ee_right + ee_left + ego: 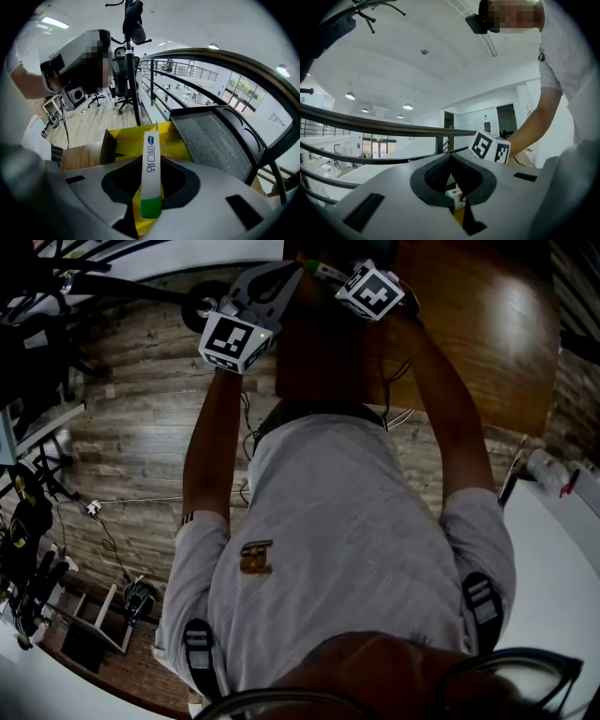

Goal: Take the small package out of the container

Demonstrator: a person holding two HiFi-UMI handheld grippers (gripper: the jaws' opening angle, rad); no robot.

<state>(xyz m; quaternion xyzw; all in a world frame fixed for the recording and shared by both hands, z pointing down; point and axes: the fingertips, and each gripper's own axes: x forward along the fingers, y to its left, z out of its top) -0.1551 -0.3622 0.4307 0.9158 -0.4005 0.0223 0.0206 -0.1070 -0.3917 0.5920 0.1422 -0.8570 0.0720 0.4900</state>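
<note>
The small package (151, 157) is a slim white box with blue print and a green end. It stands on edge between the jaws of my right gripper (151, 187), which is shut on it over the open yellow container (124, 140). In the head view the right gripper (370, 289) points down into the dark container (323, 352), and my left gripper (246, 320) sits at its left side. My left gripper (451, 161) has its pads together on a thin yellow-brown edge of the container (459, 216). The package (454, 193) shows just below them.
A dark railing (225, 61) and a grey mesh panel (213, 140) lie beyond the container. An office chair (126, 70) stands on the wood floor (141, 427). A wooden table (469, 324) is at the upper right and a white table (553, 559) at the right.
</note>
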